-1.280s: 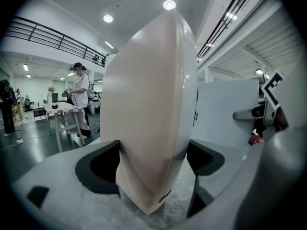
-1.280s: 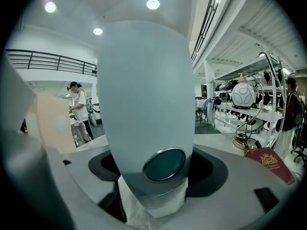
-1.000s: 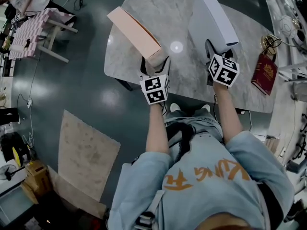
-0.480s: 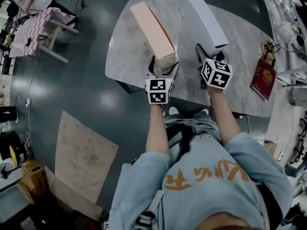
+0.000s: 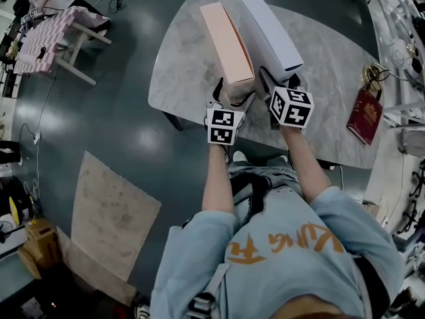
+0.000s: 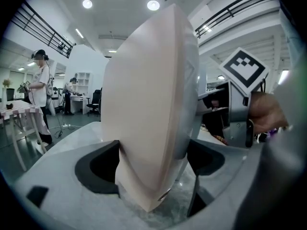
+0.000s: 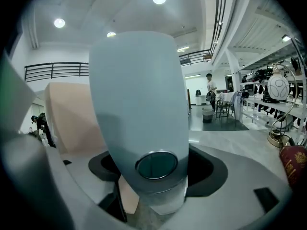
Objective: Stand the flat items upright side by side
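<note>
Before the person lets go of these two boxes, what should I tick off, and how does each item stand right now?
1. Grip of the left gripper on the pink box: ok, the box's near end sits clamped between its jaws.
2. Grip of the right gripper on the white box: ok, held the same way.
3. Both boxes standing on edge on the table: ok.
4. Boxes side by side, long faces roughly parallel: ok.
5. Boxes actually touching each other: cannot tell.
6. The red item clear of the boxes: ok, it lies apart near the table's right edge.
</note>
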The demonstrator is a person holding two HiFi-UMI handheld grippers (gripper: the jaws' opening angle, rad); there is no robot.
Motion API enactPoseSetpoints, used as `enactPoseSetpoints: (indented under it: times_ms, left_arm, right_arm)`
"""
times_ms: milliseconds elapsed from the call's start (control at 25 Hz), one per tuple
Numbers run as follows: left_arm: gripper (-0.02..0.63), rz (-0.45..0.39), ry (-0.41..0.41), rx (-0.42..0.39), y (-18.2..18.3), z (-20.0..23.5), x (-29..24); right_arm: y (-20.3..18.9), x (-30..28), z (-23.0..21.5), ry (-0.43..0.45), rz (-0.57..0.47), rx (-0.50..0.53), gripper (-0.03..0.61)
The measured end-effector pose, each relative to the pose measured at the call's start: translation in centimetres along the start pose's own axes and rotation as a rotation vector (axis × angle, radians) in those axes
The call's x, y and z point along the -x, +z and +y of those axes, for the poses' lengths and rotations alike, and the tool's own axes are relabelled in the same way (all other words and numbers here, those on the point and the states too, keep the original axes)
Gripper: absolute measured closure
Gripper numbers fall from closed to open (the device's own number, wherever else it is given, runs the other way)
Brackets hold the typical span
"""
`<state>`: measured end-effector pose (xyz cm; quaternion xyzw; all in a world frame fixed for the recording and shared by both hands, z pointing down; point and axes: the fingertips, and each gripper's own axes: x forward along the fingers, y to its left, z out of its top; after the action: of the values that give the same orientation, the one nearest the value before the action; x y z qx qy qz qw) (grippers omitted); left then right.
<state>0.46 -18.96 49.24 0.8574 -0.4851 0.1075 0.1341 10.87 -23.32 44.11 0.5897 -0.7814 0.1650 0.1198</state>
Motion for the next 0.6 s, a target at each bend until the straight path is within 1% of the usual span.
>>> enactPoseSetpoints:
  times_ms: [320,440,600]
  left_arm:
    - [0.156,-0.002,0.009,-0.003,0.0,-0.2,-0.1]
    - [0.156,-0.003,0.009,-0.001,0.0,-0.2,0.1]
    - [0.155,-0.001,0.005,0.002,0.0,-0.1,0.2]
  right_arm:
    - [0.2,0.2,3.2,0.116,0.007,0.023,0.212]
    - [0.1,0.5,3.8,0.147,0.017,0.034,0.212]
    - [-0.2,1.1,4.2,0.215,0.034,0.044,0.212]
